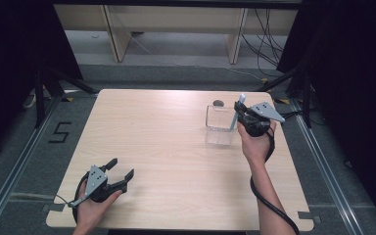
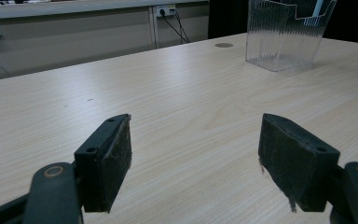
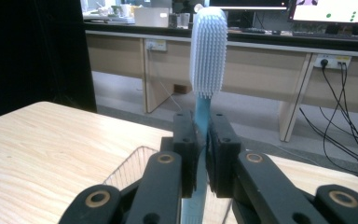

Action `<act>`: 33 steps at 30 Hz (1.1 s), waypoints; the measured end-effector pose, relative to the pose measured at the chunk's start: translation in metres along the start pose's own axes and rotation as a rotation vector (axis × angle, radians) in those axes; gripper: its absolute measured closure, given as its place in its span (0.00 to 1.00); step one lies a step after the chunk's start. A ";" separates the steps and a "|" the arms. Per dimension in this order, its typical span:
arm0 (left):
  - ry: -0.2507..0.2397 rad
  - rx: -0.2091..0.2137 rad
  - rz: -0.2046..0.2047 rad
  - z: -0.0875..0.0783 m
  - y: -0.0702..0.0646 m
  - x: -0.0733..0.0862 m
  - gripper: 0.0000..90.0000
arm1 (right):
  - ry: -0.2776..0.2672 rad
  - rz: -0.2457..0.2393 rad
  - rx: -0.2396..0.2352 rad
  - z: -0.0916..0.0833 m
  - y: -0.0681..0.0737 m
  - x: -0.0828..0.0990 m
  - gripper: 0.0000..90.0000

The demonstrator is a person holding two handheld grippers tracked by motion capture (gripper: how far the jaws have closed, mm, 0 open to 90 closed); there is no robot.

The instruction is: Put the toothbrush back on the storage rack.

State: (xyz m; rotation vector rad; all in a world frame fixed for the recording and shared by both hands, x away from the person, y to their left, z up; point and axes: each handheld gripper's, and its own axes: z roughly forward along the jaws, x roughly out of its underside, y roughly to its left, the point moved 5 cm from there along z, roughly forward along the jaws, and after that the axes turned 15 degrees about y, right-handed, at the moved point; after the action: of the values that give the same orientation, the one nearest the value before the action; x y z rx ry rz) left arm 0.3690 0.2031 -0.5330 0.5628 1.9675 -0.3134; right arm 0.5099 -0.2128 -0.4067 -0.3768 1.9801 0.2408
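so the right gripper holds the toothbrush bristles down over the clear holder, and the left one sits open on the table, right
Not quite: the bristles point up, not down. The right gripper view shows the right gripper shut on the toothbrush handle, head on top, over the clear holder. The rest holds: the left gripper is open near the table.

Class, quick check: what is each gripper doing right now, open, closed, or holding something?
Left gripper: open, empty, near the table.
Right gripper: shut on the toothbrush, bristles up, above the clear container.
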 end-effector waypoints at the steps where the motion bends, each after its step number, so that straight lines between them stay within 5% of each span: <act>1: -0.001 0.000 0.000 0.000 0.000 0.000 0.28 | 0.007 0.003 0.002 0.000 0.000 0.001 0.93; 33: -0.015 0.012 0.001 0.001 -0.002 0.000 0.28 | 0.036 0.022 -0.003 0.015 -0.003 0.041 0.93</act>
State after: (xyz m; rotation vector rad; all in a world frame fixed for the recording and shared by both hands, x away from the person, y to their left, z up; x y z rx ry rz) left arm 0.3687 0.2013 -0.5330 0.5674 1.9515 -0.3278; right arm 0.5076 -0.2169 -0.4501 -0.3635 2.0200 0.2523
